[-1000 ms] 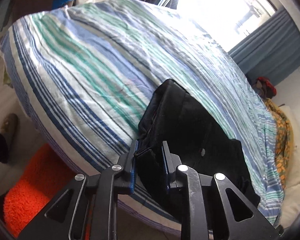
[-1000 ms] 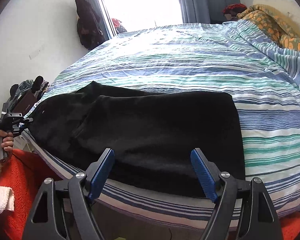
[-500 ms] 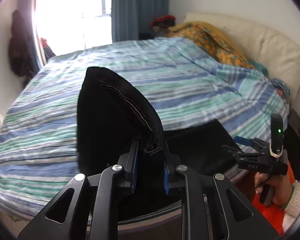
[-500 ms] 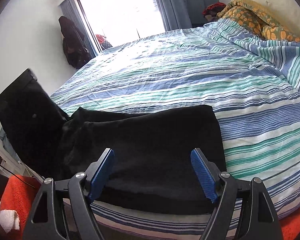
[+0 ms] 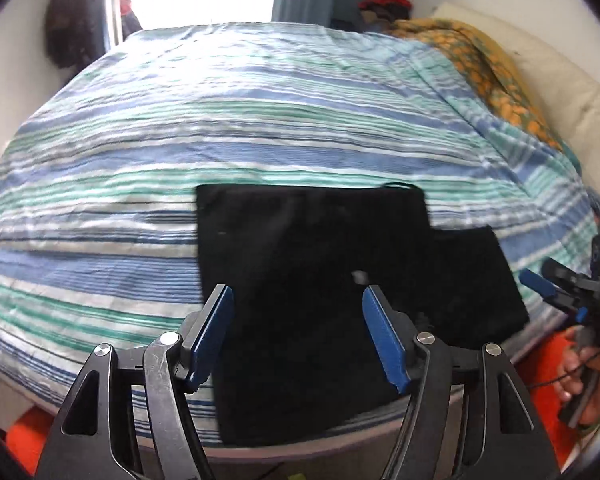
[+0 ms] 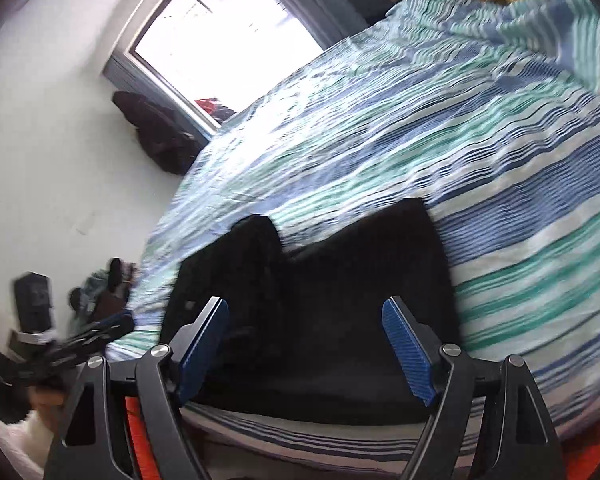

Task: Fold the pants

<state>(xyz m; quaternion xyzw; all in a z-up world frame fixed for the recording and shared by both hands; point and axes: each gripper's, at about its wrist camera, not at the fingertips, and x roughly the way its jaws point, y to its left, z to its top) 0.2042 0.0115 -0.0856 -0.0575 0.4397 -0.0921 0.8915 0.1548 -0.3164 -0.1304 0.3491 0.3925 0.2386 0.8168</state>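
The black pants (image 5: 312,264) lie folded on the striped bed cover (image 5: 220,120), near the bed's front edge. One layer rests on top of the other, and the lower layer sticks out to the right. My left gripper (image 5: 297,296) hovers over the pants with its jaws opening; the pads press on nothing. In the right wrist view, my right gripper (image 6: 306,308) stands open above the pants (image 6: 340,272), tilted, holding nothing. Each gripper appears in the other's view: the right gripper (image 5: 556,296) at the far right and the left gripper (image 6: 100,328) at the far left.
A yellow-orange blanket (image 5: 484,64) and a cream pillow (image 5: 560,92) lie at the head of the bed. A bright window (image 6: 228,40) is behind the bed, with dark clothes (image 6: 156,132) hanging beside it. An orange rug (image 5: 24,440) covers the floor below the bed edge.
My left gripper swung across the bed with the pants' end, laid it over the other half and let go, its jaws spreading. The right gripper rolled to a tilt and stayed open.
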